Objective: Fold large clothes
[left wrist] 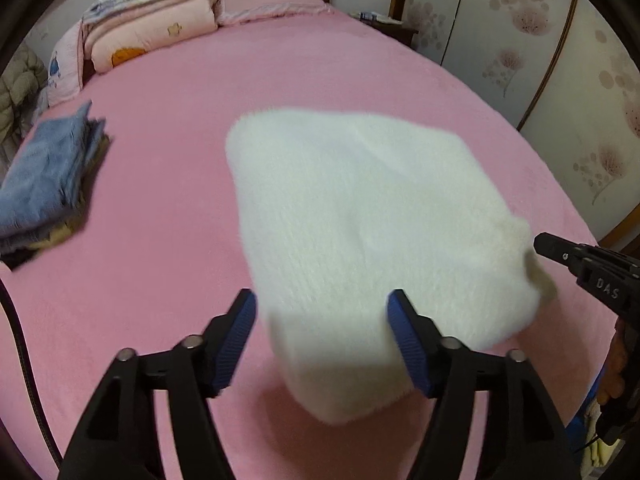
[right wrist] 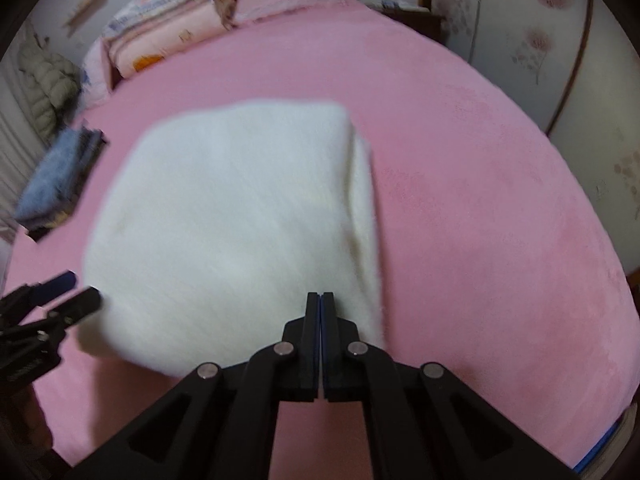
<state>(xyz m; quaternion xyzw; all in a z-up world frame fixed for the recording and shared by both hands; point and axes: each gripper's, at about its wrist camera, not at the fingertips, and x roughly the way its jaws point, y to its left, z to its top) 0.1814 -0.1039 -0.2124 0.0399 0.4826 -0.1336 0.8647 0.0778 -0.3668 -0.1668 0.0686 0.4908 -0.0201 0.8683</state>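
Observation:
A fluffy white garment [left wrist: 360, 232] lies folded into a thick block on the pink bed [left wrist: 168, 208]; it also shows in the right wrist view [right wrist: 240, 224]. My left gripper [left wrist: 322, 312] is open, its blue-padded fingers [left wrist: 240, 332] straddling the block's near corner without pinching it. My right gripper [right wrist: 320, 300] is shut, with its tips at the near right edge of the garment; nothing shows between the jaws. The right gripper also shows at the right edge of the left wrist view [left wrist: 588, 268]. The left gripper shows at the left of the right wrist view [right wrist: 52, 304].
A stack of folded clothes with a blue piece on top [left wrist: 48, 184] lies at the bed's left side. Folded quilts and pillows [left wrist: 148, 20] sit at the headboard. Wardrobe doors with a floral pattern [left wrist: 560, 60] stand to the right.

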